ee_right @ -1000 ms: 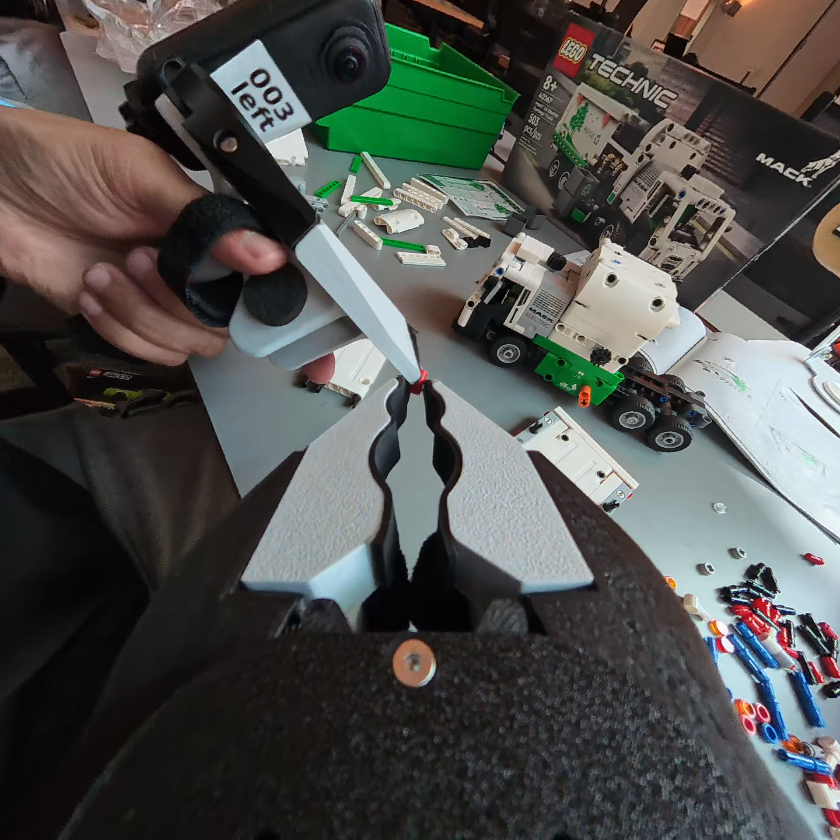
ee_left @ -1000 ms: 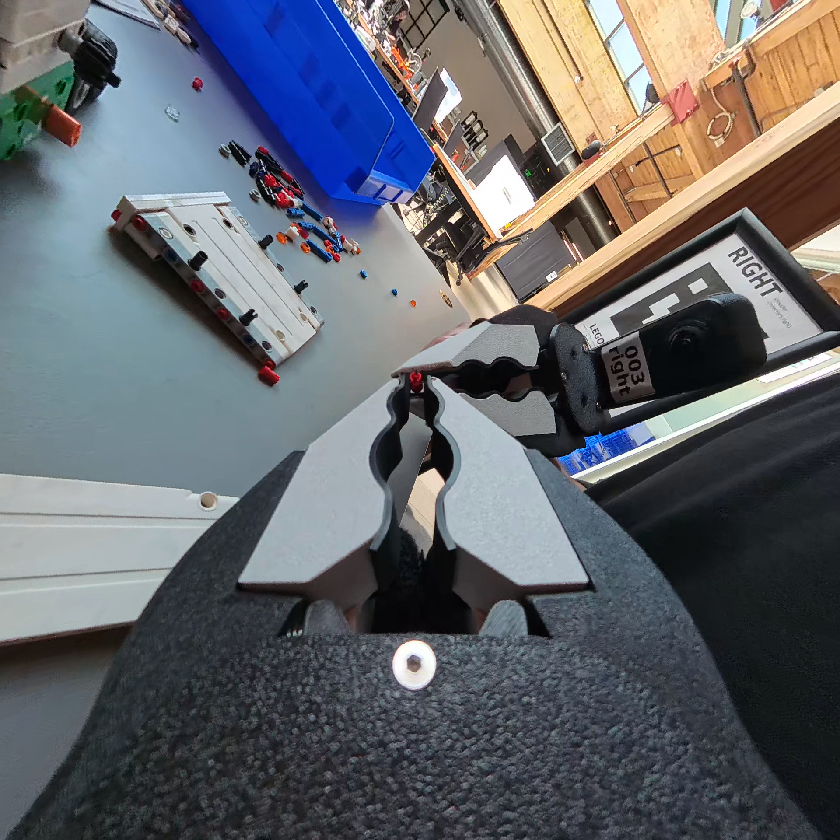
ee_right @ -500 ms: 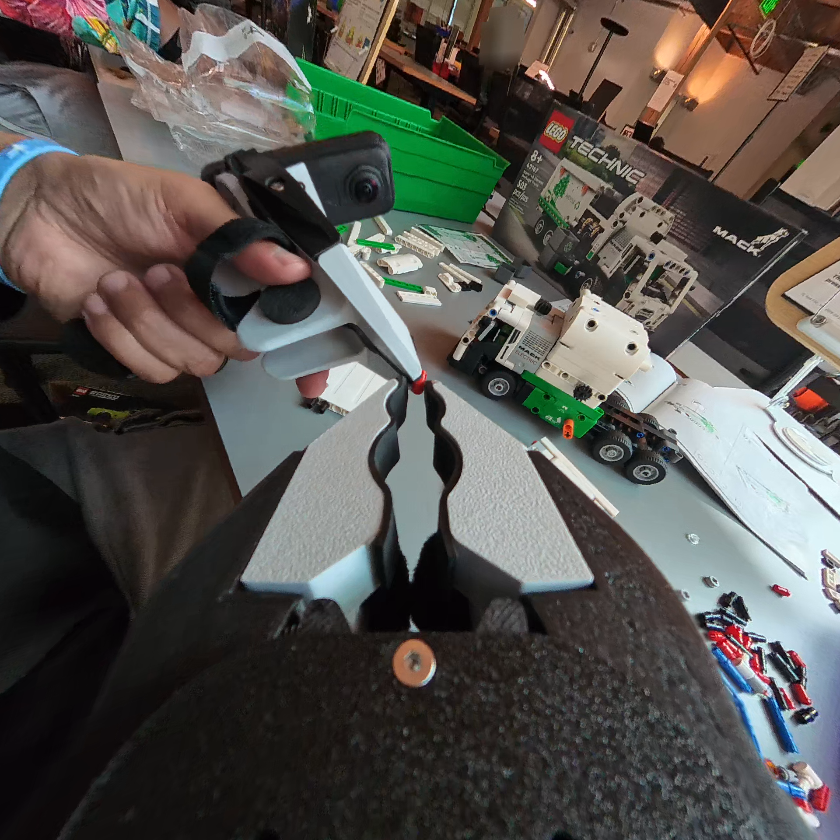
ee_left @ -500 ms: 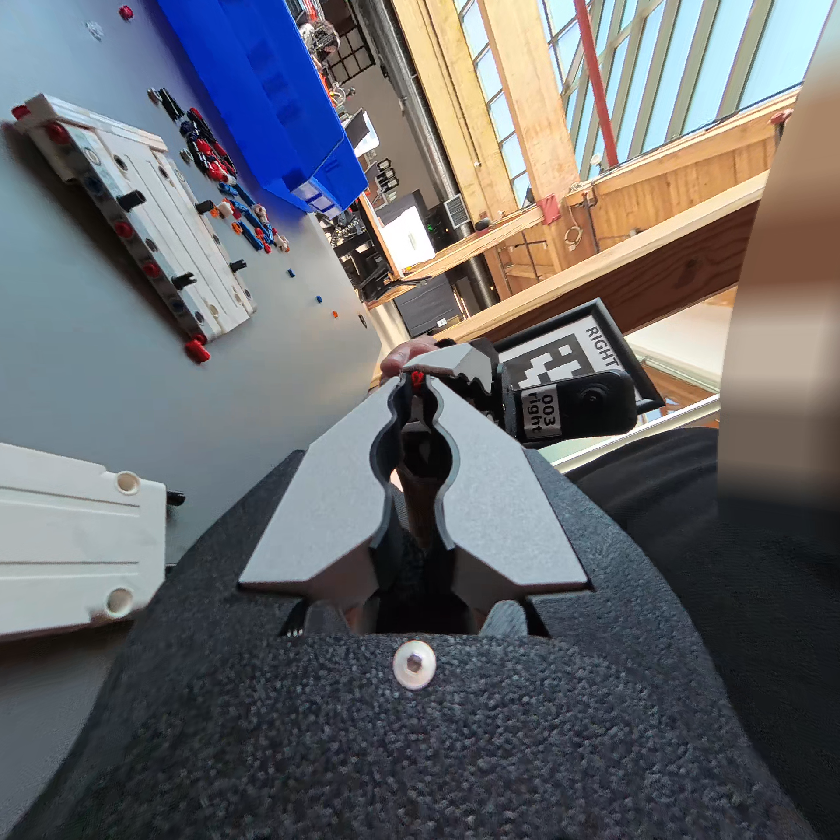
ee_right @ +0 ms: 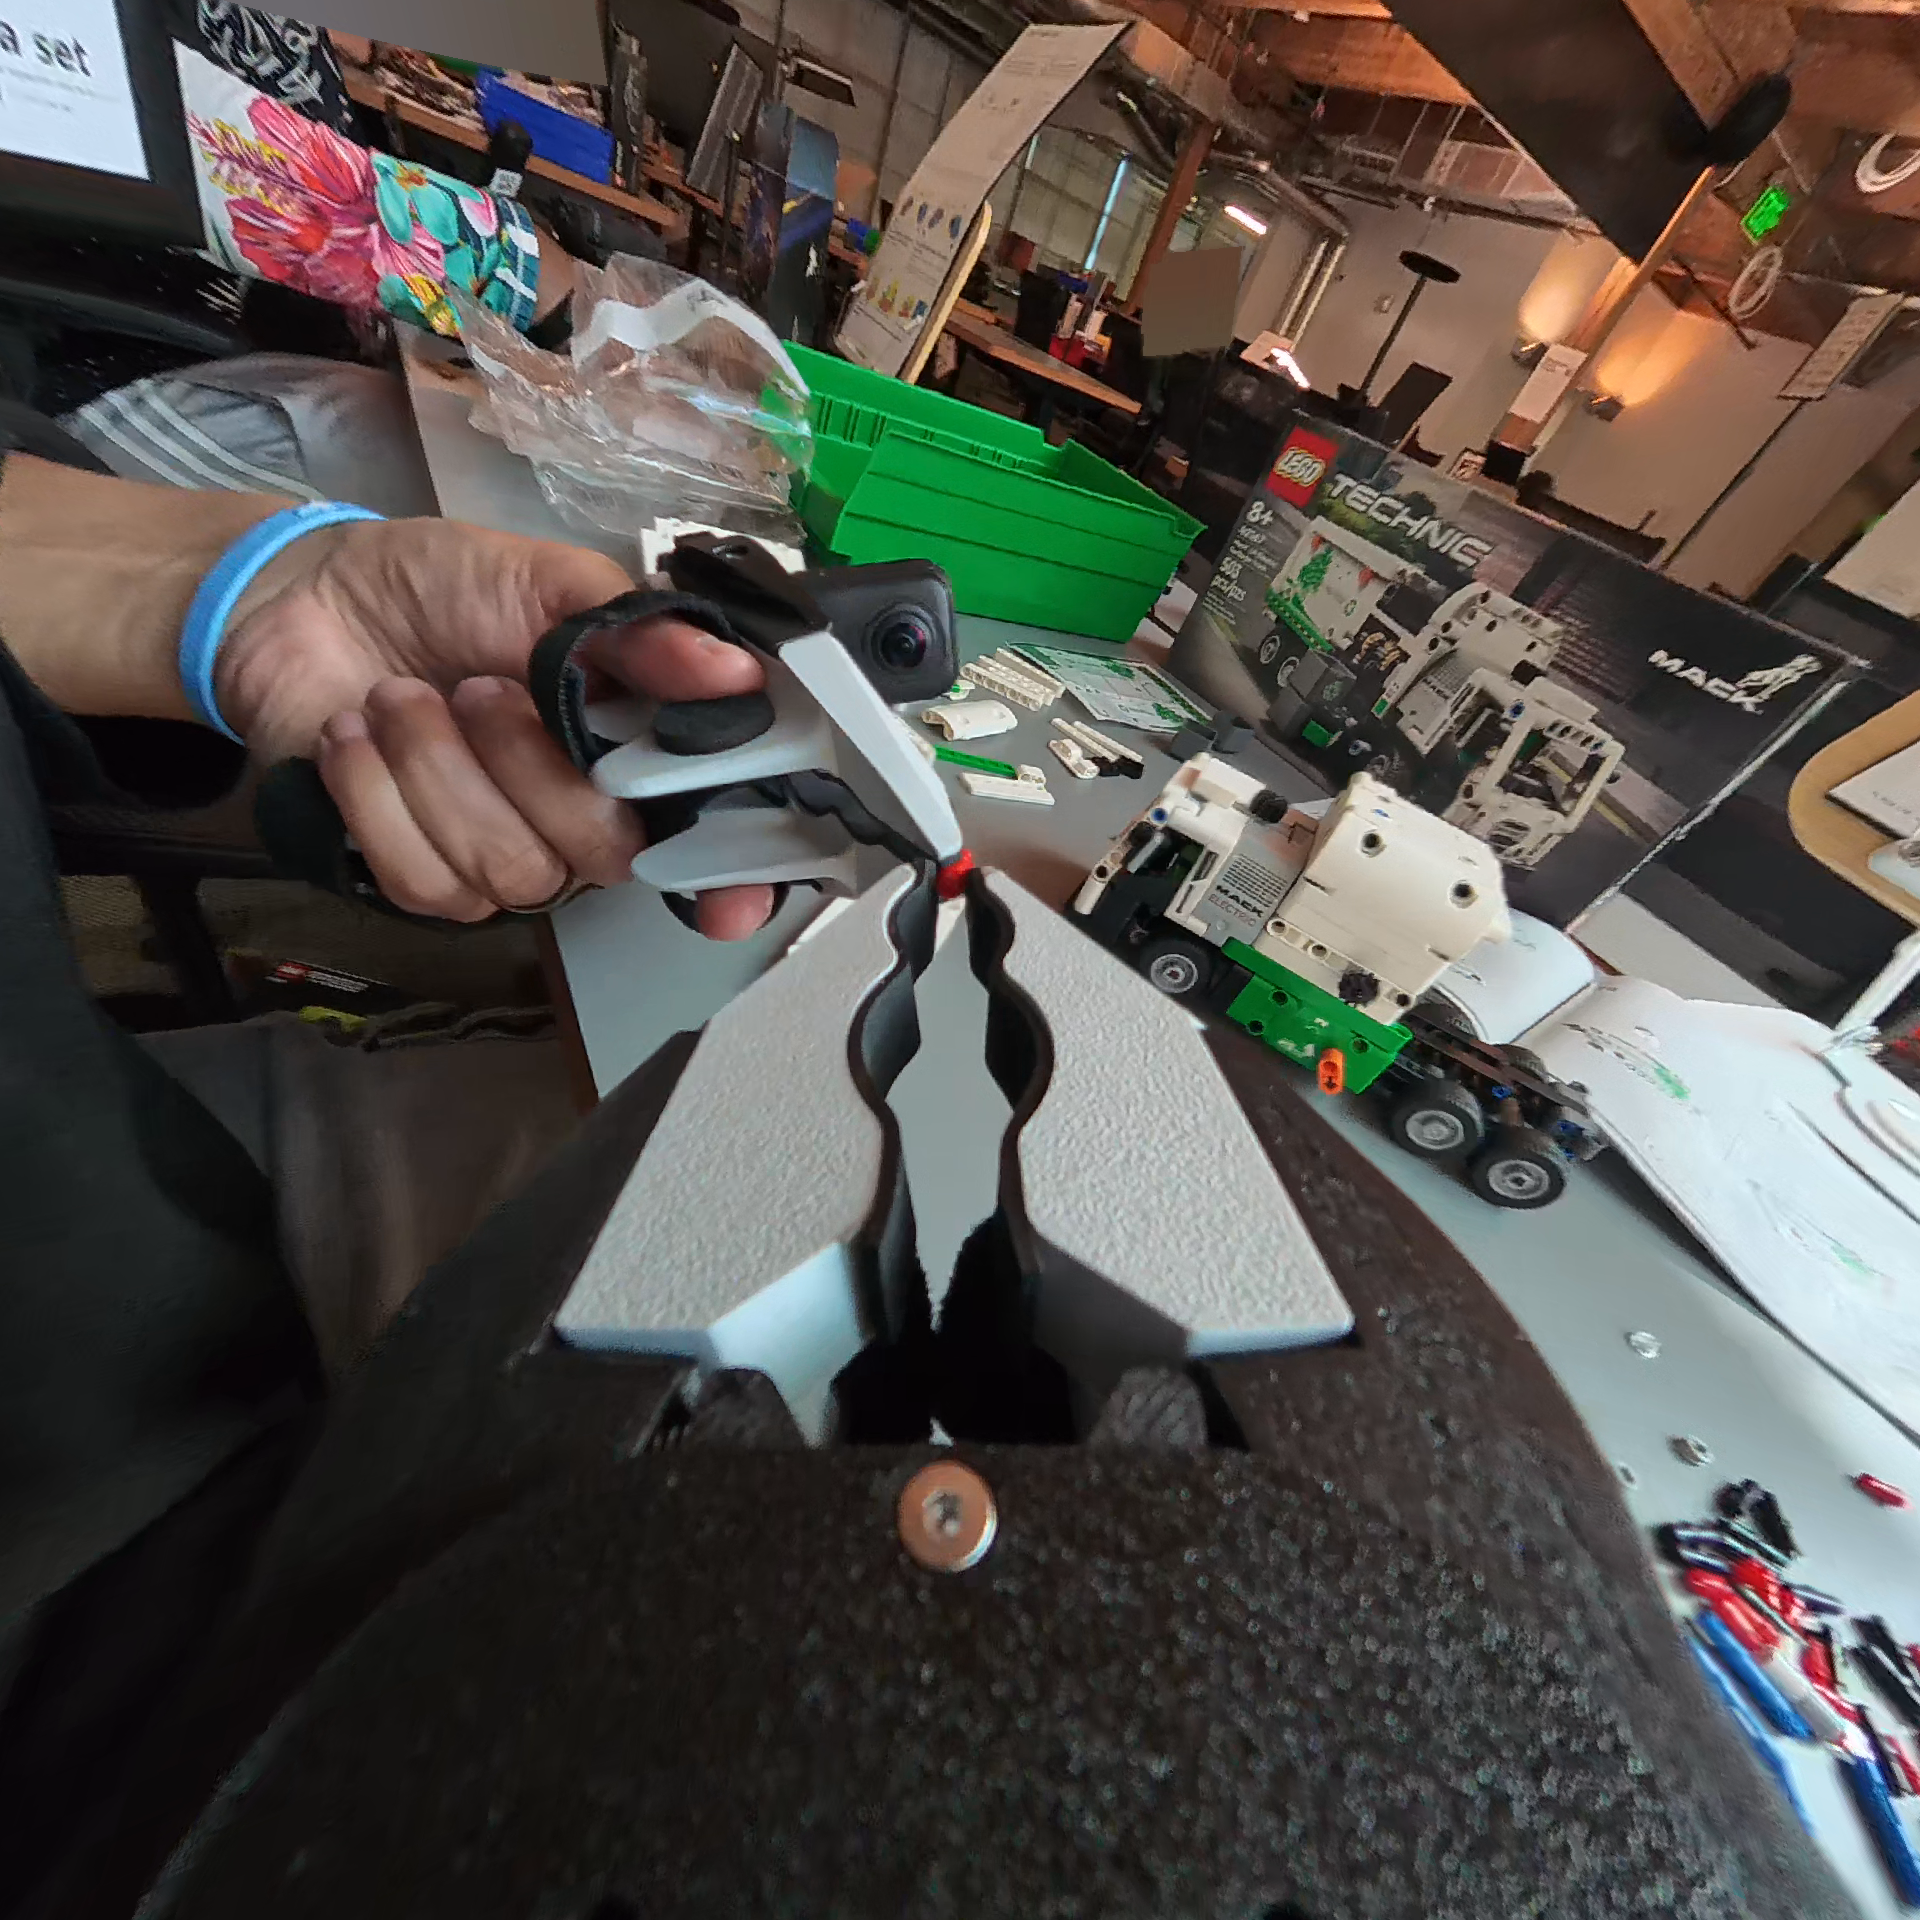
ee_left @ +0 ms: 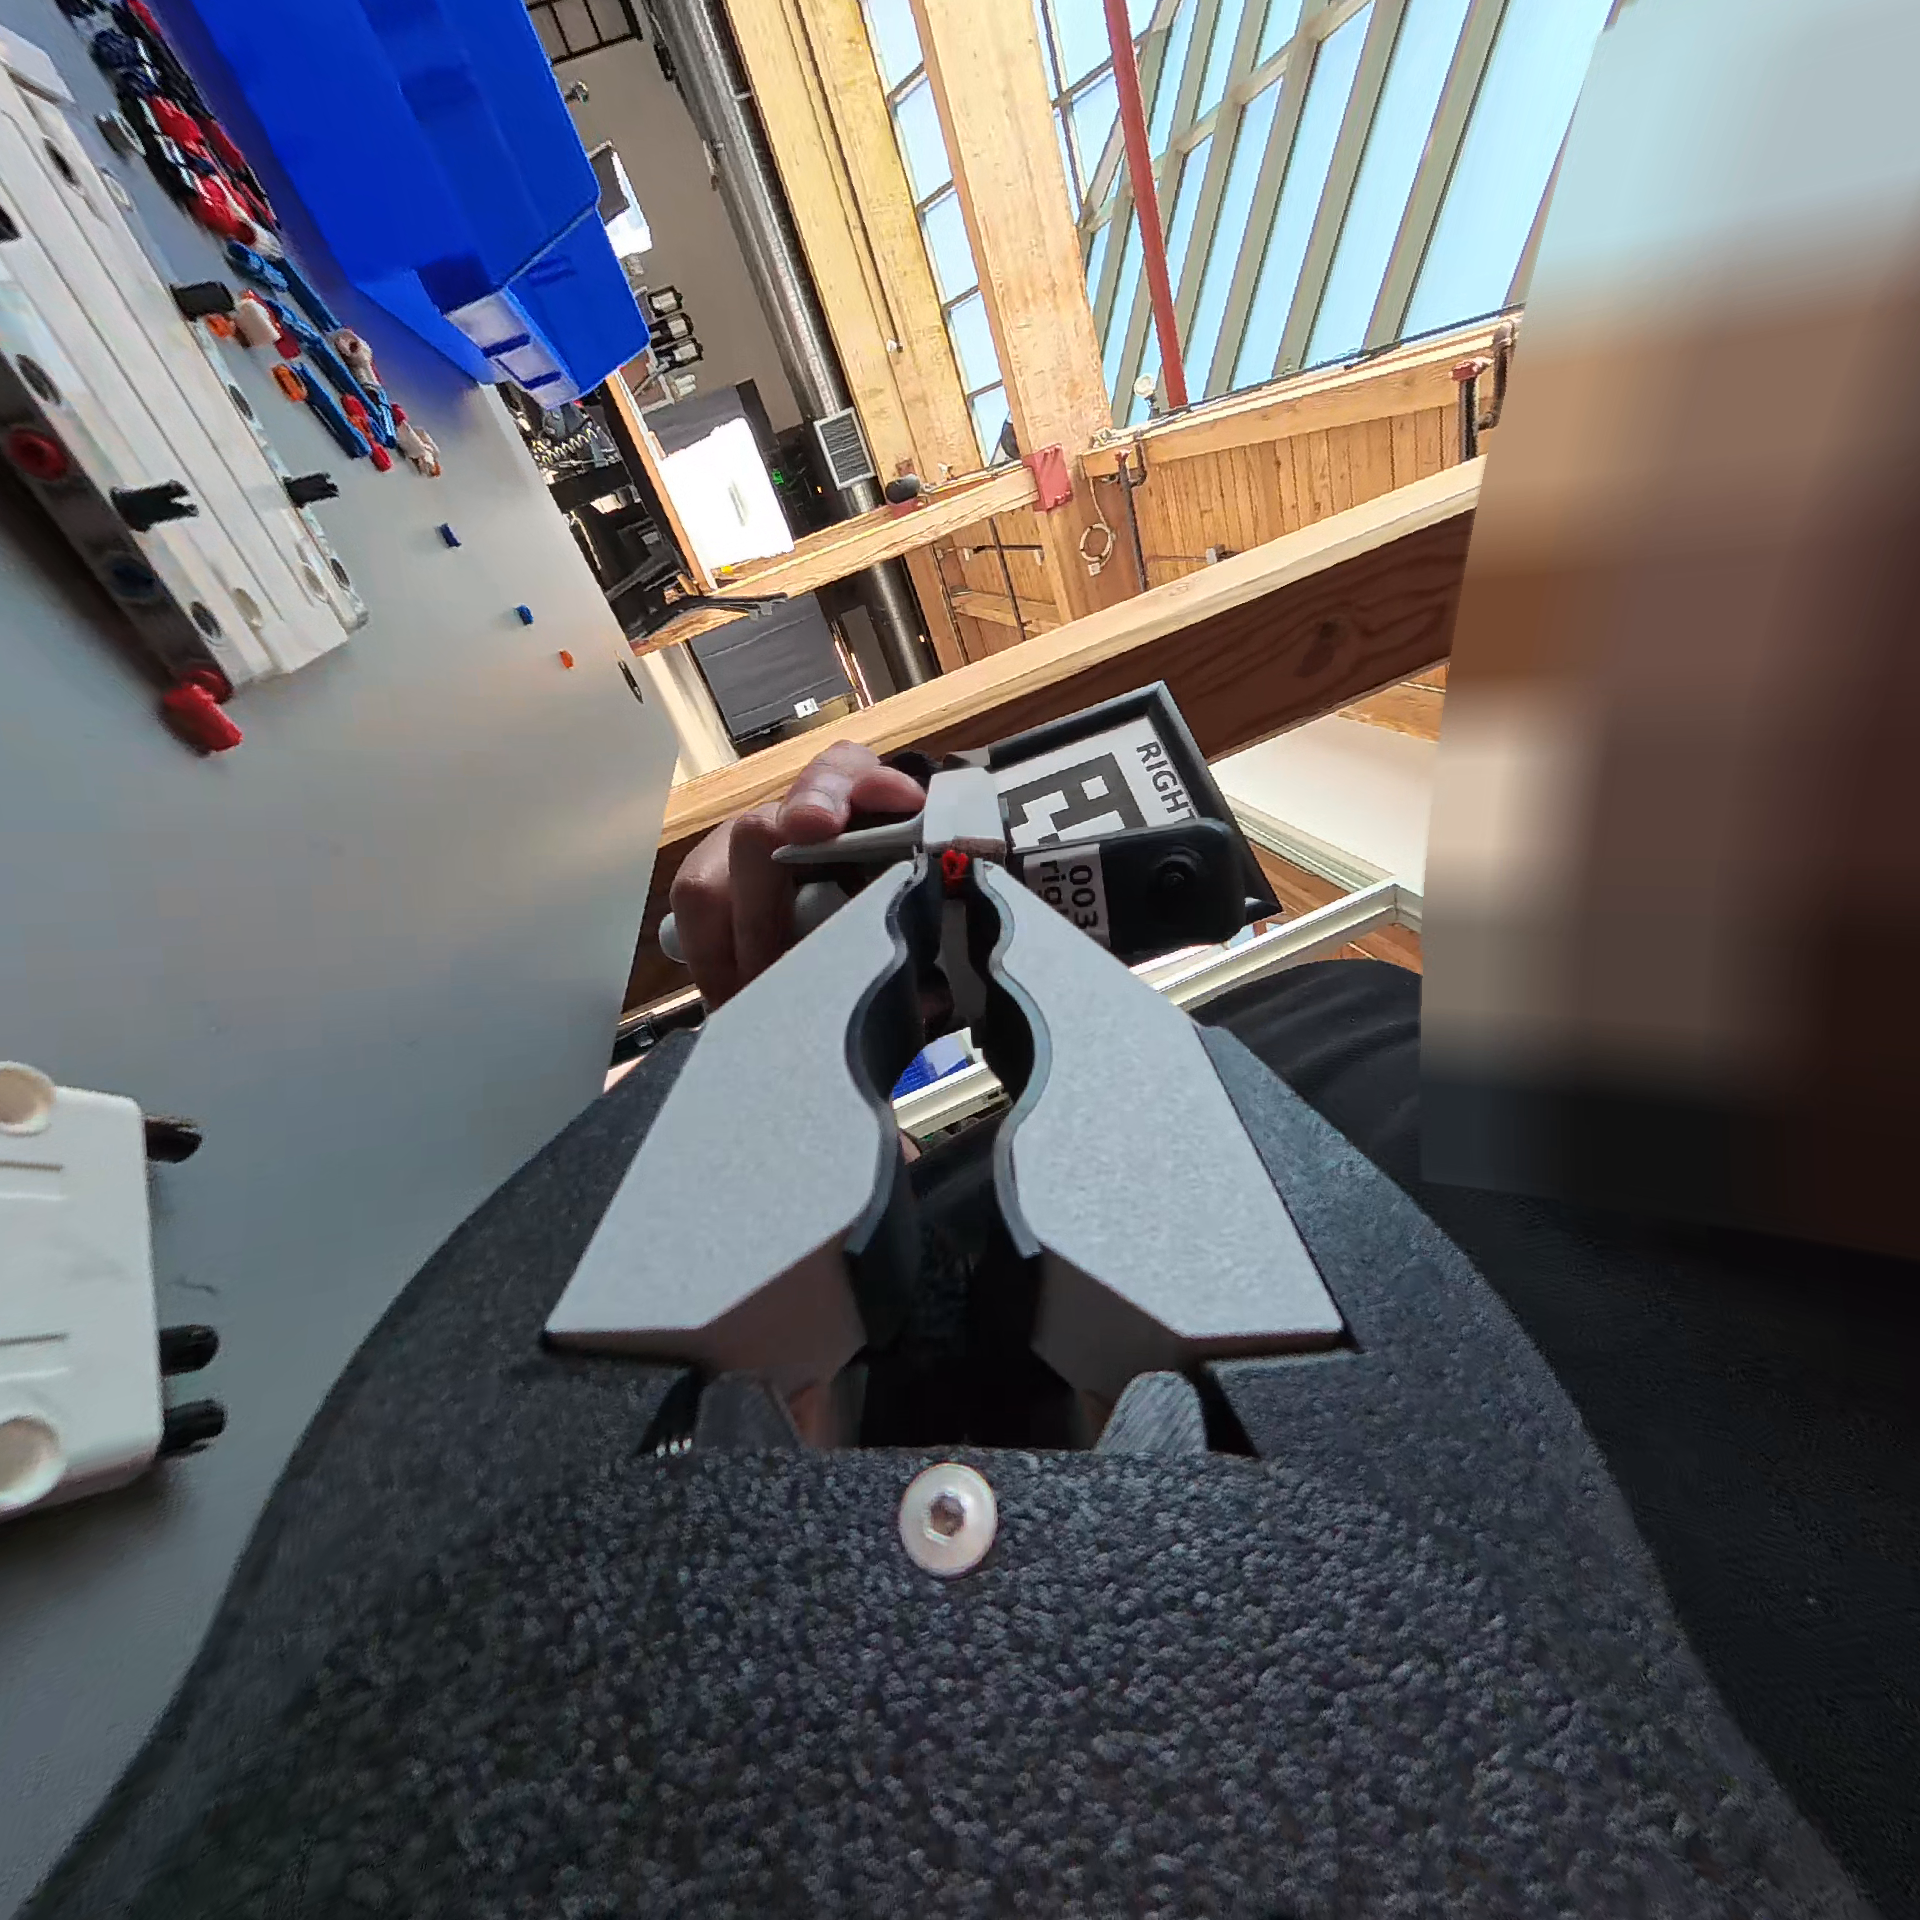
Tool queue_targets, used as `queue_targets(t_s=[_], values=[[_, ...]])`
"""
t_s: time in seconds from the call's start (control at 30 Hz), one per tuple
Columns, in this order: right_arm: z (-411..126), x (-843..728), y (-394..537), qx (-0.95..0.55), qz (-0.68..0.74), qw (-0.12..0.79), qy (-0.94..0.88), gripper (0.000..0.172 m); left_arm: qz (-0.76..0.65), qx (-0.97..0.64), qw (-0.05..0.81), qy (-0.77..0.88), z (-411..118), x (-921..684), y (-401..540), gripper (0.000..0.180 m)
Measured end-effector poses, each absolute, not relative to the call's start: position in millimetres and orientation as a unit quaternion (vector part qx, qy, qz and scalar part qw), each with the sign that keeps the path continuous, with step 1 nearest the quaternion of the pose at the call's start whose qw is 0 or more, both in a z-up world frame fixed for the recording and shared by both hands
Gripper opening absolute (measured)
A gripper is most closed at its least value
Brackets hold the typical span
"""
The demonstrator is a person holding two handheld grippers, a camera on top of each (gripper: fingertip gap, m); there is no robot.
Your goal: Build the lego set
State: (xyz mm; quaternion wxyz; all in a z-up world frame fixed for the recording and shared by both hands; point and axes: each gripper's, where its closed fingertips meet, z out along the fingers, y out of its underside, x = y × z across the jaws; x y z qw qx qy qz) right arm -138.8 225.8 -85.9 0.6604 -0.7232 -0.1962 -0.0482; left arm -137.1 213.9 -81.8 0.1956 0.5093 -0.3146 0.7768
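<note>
Both grippers have been raised off the grey table [ee_right: 665,966] and turned since the earlier frames, the toy truck [ee_right: 1320,935] now seen farther off. A small red peg [ee_right: 952,873] is clamped between the pads of the right gripper [ee_right: 948,878] and is likewise pinched at the tips of the left gripper [ee_left: 948,868]. Loose coloured pins [ee_right: 1787,1621] are noted at the table's near right.
</note>
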Motion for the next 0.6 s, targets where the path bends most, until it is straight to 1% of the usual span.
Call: queue_targets(t_s=[0.03,0.13,0.23,0.33,0.43,0.6], values=[[-86,-139,225,-0.726,-0.030,0.659,-0.193,0.004,0.776,0.508,0.189,-0.322,-82,-137,213,0.002],[-92,-141,223,-0.740,0.025,0.645,-0.188,0.004,0.760,0.514,0.156,-0.366,-88,-139,212,0.003],[-98,-143,222,-0.754,0.068,0.625,-0.189,0.004,0.744,0.520,0.133,-0.398,-93,-142,211,0.009],[-101,-146,221,-0.760,0.080,0.611,-0.204,0.004,0.738,0.527,0.126,-0.403,-96,-143,212,0.003],[-98,-149,220,-0.757,0.078,0.610,-0.220,0.004,0.747,0.521,0.138,-0.389,-92,-146,211,0.003],[-83,-151,224,-0.727,0.056,0.650,-0.212,0.004,0.781,0.499,0.173,-0.334,-79,-148,215,0.002]])
